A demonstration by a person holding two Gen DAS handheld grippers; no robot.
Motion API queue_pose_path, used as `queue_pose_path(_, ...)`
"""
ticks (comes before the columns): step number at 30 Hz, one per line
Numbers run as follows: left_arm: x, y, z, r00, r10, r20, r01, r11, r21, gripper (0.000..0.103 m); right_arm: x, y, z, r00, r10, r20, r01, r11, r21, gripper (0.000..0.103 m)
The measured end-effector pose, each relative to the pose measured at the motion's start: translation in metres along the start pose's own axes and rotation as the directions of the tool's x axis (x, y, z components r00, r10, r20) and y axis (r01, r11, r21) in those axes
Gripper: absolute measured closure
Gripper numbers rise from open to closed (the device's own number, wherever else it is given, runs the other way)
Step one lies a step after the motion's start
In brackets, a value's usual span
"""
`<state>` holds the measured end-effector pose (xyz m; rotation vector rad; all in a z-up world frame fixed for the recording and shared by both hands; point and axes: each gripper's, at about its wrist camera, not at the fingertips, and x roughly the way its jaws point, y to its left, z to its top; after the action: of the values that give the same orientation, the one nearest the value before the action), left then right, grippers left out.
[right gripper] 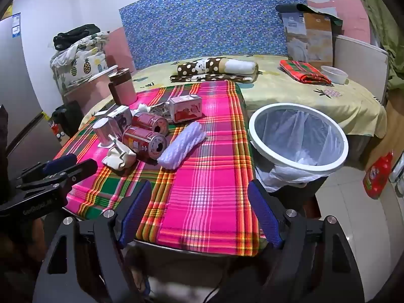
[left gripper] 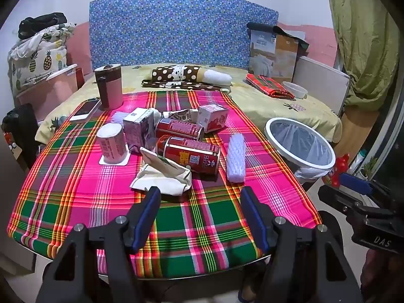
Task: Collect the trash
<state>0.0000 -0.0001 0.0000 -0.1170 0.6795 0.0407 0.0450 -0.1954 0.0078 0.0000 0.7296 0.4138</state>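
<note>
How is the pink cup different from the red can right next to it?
The pink cup stands upside down on its lid; the nearer red can lies on its side. The cup is pale pink with a plain white end up; the can is dark red, its opened end showing from the right wrist view. Both sit on the plaid cloth.

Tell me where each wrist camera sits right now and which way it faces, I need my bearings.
Left wrist: on the left gripper, angled down over the plaid table's near edge at the red cans; own open fingers low in frame, right gripper at the right edge.
Right wrist: on the right gripper, further right, facing the table's right side and the lined trash bin; own open fingers, left gripper at left.
Shared: cans, white foam sleeve, bin, bed.
</note>
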Motion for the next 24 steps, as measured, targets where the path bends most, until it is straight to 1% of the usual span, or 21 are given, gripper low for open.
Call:
queue_pose_path(3, 0.0001, 0.0004, 0.0, 1.0, -0.009, -0.002, 0.009, 1.0, -0.006, 0.035, 0.0001, -0.0003, 0.0005, 1.0, 0.003, 0.001, -0.003, 1.0, 0.002, 0.024)
queue_pose_path(24, 0.0004, -0.0023, 0.0017, 1.0, -0.002, 0.006, 0.002, 1.0, 0.004, 0.035, 0.0012, -0.0003, 0.0012, 1.0, 0.005, 0.0, -0.005, 1.0, 0.004, 0.024)
